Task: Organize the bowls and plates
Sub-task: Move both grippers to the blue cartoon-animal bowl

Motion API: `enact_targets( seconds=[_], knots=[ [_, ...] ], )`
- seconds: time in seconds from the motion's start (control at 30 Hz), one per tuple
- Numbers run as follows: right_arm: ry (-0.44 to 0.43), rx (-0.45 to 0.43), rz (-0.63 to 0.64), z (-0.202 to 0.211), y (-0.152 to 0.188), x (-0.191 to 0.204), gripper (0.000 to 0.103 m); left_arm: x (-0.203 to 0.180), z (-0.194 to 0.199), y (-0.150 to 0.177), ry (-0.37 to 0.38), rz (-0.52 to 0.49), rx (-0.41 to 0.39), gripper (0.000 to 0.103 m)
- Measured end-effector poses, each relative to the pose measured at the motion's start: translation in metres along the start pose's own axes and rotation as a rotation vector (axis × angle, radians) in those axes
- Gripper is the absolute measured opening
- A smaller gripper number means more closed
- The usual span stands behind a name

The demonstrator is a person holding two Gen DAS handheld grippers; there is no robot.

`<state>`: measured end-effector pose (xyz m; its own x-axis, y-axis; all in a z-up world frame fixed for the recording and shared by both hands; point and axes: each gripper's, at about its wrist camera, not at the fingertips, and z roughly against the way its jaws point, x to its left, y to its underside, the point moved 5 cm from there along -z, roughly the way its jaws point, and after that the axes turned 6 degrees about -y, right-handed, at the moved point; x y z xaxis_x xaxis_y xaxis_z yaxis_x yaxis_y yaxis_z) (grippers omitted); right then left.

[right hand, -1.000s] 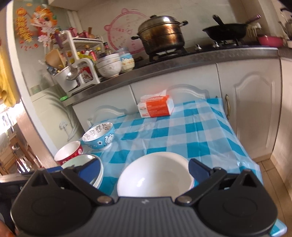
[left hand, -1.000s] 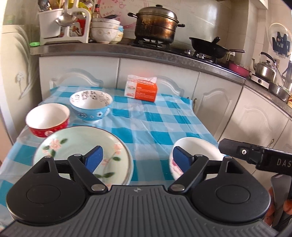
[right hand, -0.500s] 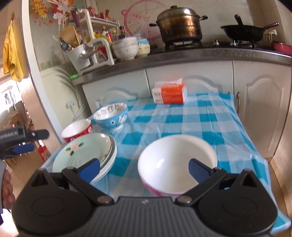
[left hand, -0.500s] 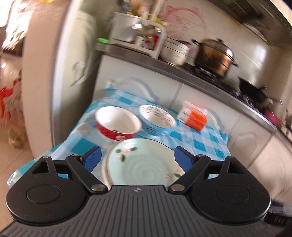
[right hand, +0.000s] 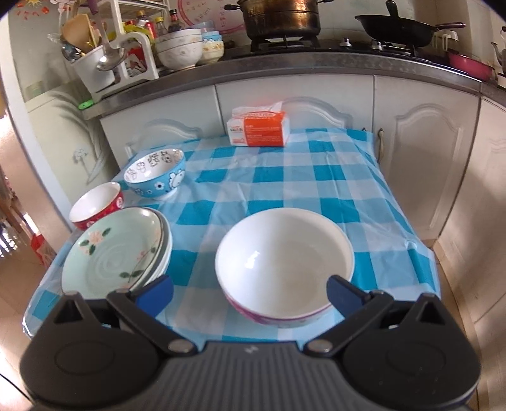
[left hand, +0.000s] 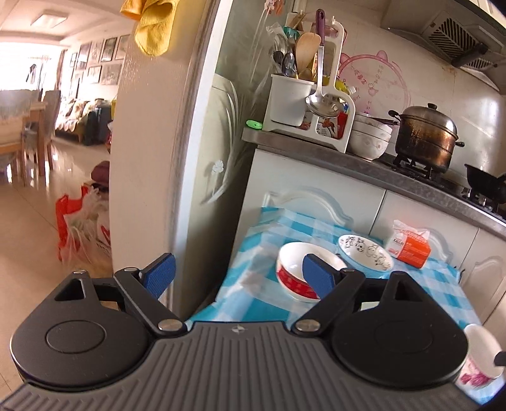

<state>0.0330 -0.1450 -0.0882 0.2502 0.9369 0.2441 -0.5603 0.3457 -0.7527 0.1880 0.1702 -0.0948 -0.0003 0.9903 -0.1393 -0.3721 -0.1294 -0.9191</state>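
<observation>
A large white bowl (right hand: pixel 284 259) with a pink band sits near the front edge of the blue checked table (right hand: pixel 316 177). My right gripper (right hand: pixel 249 292) stands open just in front of it, one pad on each side, touching nothing. To the left lies a stack of green floral plates (right hand: pixel 117 253). Behind the stack sit a red bowl (right hand: pixel 95 205) and a blue patterned bowl (right hand: pixel 155 172). My left gripper (left hand: pixel 237 278) is open and empty, off the table's left corner; past it I see the red bowl (left hand: pixel 297 275), the blue bowl (left hand: pixel 365 251) and the white bowl (left hand: pixel 477 357).
An orange tissue pack (right hand: pixel 257 128) lies at the table's back edge against white cabinets (right hand: pixel 423 164). A fridge (left hand: pixel 177 158) stands close on the left. On the counter are a utensil rack (right hand: pixel 104 60), stacked bowls (right hand: pixel 180 47), a pot (right hand: pixel 281 14) and a wok (right hand: pixel 398 28).
My left gripper has swung left and away from the table, now facing the fridge edge. My right gripper has risen and looks down more steeply on the white bowl. Both stay open.
</observation>
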Motion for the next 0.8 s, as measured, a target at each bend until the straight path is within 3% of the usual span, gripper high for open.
enact_targets(
  seconds=[0.17, 0.37, 0.47, 0.8],
  knots=[
    [-0.020, -0.038, 0.118, 0.005, 0.002, 0.010, 0.102, 0.013, -0.005, -0.010, -0.019, -0.052, -0.017, 0.103],
    [0.036, 0.026, 0.226, -0.004, 0.012, 0.014, 0.102, -0.002, -0.027, -0.028, -0.020, -0.198, -0.003, 0.103],
    [0.062, -0.018, 0.250, -0.001, 0.006, 0.014, 0.102, -0.017, -0.039, -0.025, -0.013, -0.285, -0.008, 0.103],
    [0.084, -0.142, 0.216, -0.012, -0.042, -0.006, 0.102, -0.068, -0.068, -0.015, 0.043, -0.339, -0.017, 0.103]
  ],
)
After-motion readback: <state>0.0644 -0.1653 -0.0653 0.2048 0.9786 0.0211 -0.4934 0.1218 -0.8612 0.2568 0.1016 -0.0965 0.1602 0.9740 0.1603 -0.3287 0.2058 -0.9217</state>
